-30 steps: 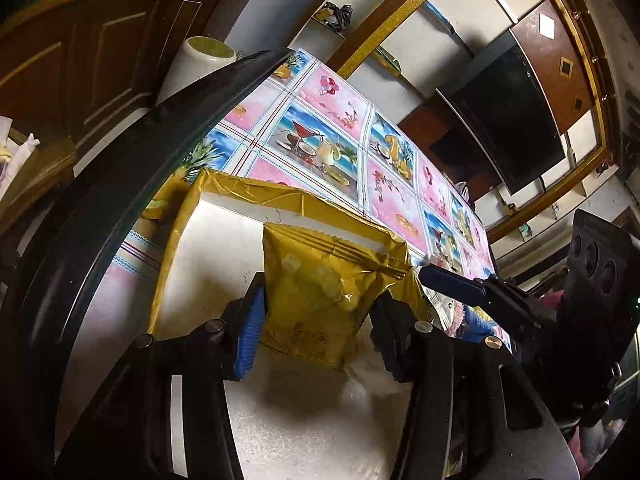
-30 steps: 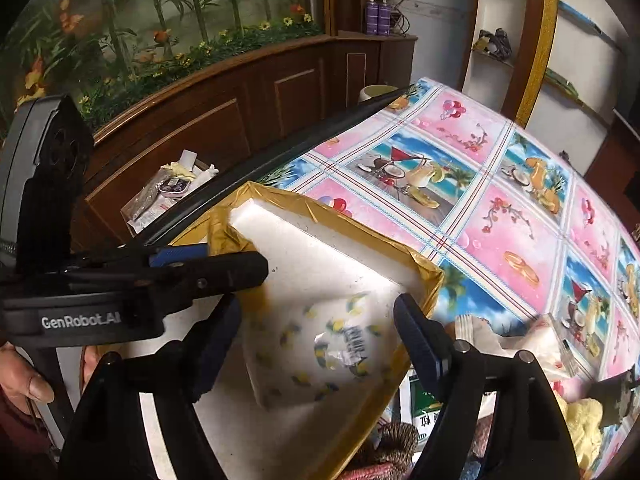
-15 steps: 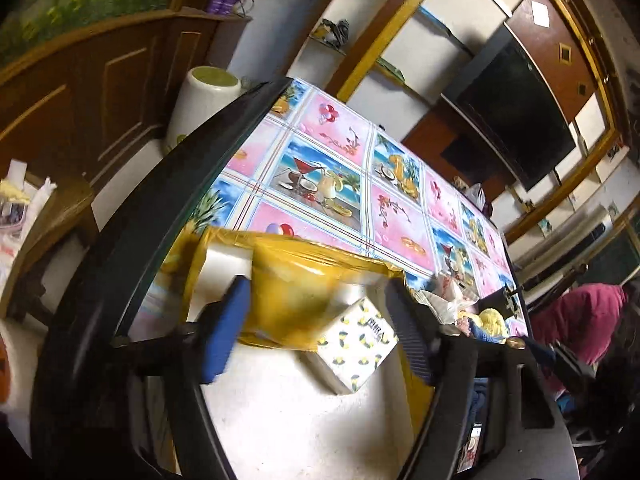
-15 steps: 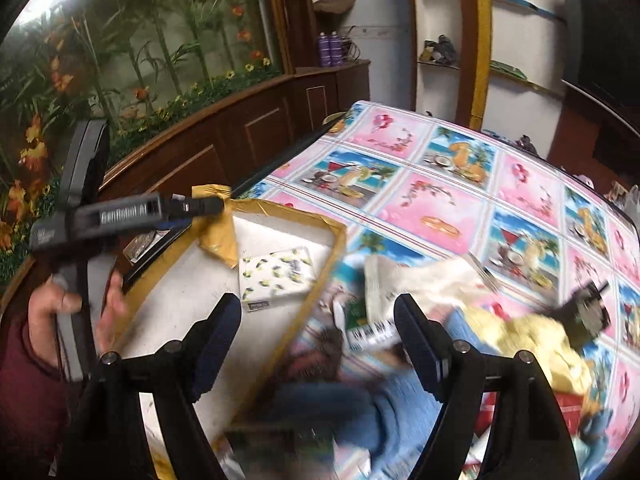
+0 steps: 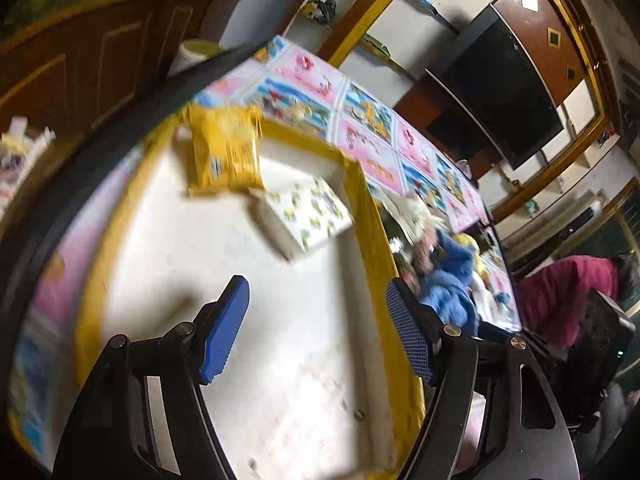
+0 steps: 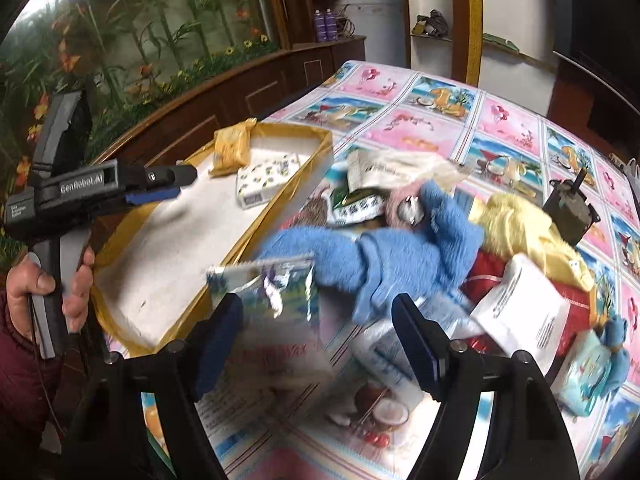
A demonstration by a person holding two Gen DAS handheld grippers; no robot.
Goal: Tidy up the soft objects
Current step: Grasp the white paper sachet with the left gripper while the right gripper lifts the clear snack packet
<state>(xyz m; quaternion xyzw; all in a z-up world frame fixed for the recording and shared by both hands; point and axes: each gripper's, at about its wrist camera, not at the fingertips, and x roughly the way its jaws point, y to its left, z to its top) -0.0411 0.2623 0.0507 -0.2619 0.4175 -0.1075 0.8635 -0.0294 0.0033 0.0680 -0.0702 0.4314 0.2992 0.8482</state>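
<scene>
1. We find two soft packs lying in the tray [image 6: 288, 196], a gold-rimmed box with a white floor: a yellow pack [image 5: 225, 155] at the far corner, leaning on the far wall, and a white tissue pack [image 5: 308, 216] with a lemon print just beside it, the two apparently touching, though blur in the left wrist view keeps us from being sure.
2. Our left gripper [image 5: 316, 330] hangs over the near part of the tray floor, its blue pads spread wide with nothing between them, well apart from both packs.
3. Our right gripper [image 6: 316, 344] is likewise spread and empty, above a heap of loose items on the table beside the tray.
4. In that heap we note a blue fluffy cloth [image 6: 384, 256], a yellow fluffy cloth [image 6: 520, 220] behind it, a white packet [image 6: 524, 304] with print to the right, and a blurred foil pouch [image 6: 272, 284] near the left pad.
5. All of it sits on a tablecloth [image 6: 432, 128] printed with pink and blue squares.
</scene>
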